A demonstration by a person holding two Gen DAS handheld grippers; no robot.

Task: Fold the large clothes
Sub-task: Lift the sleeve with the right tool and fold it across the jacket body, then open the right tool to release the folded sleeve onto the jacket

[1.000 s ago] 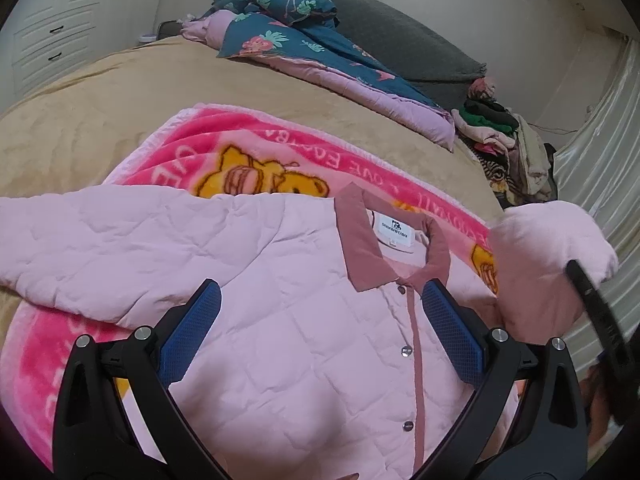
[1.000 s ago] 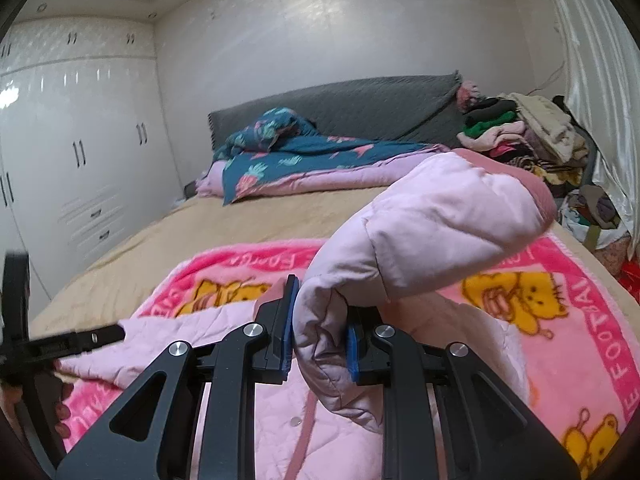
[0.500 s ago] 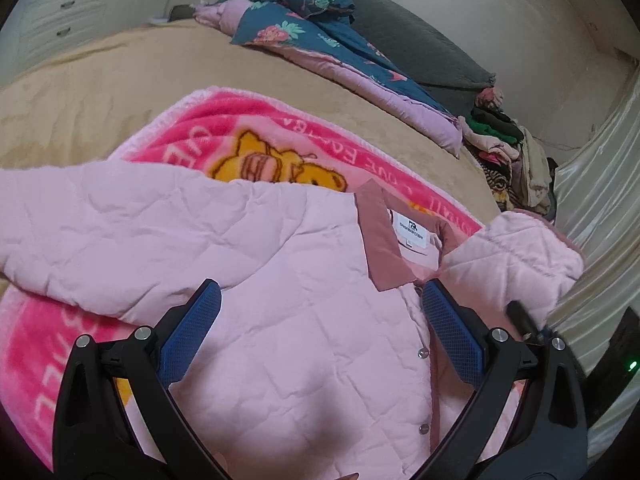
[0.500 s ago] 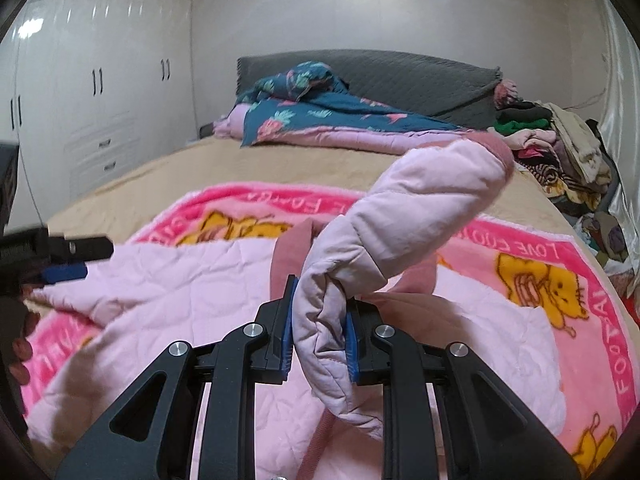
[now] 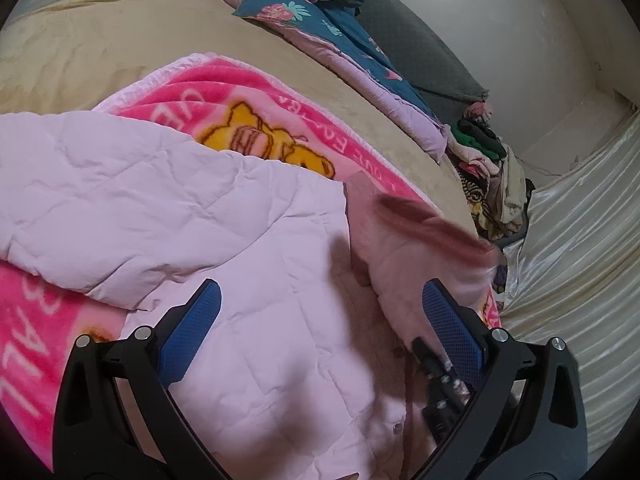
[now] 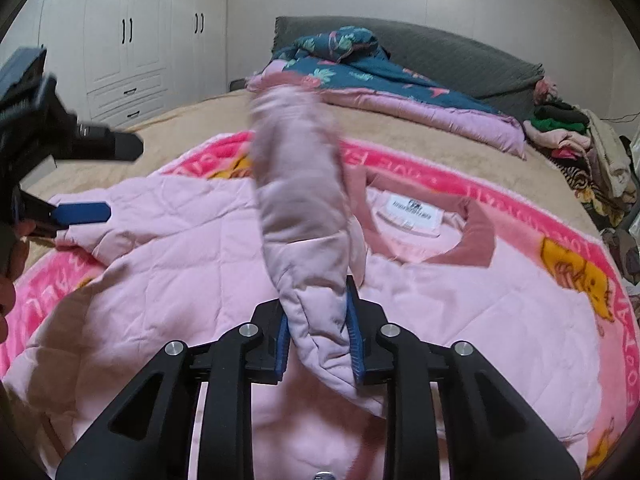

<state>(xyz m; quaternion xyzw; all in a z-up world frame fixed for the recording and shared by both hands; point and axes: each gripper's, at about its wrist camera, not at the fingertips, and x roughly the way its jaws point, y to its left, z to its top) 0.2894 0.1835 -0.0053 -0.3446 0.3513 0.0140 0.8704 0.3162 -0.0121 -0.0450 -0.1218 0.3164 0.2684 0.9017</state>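
A pale pink quilted jacket (image 5: 240, 240) lies front up on a bright pink cartoon blanket (image 5: 260, 96) on the bed. Its darker pink collar (image 6: 476, 240) and label show. My right gripper (image 6: 318, 336) holds the jacket's right sleeve (image 6: 300, 200) low over the chest. The jaws are opening, and the puffy sleeve still fills the gap between the blue pads. The sleeve's free end is blurred and swings over the collar. My left gripper (image 5: 320, 292) hovers open over the jacket's left side with nothing between its fingers. It also shows at the left of the right wrist view (image 6: 116, 180).
A teal floral quilt (image 6: 380, 72) lies bunched by the grey headboard (image 6: 460, 56). A pile of clothes (image 6: 568, 132) sits at the bed's far right corner. White wardrobes (image 6: 132, 40) stand on the left, and a pale curtain (image 5: 580, 220) hangs on the right.
My right gripper came down and across with the sleeve, from raised in the air to low over the jacket's chest; its jaws stand a little wider. My left gripper sank closer to the jacket.
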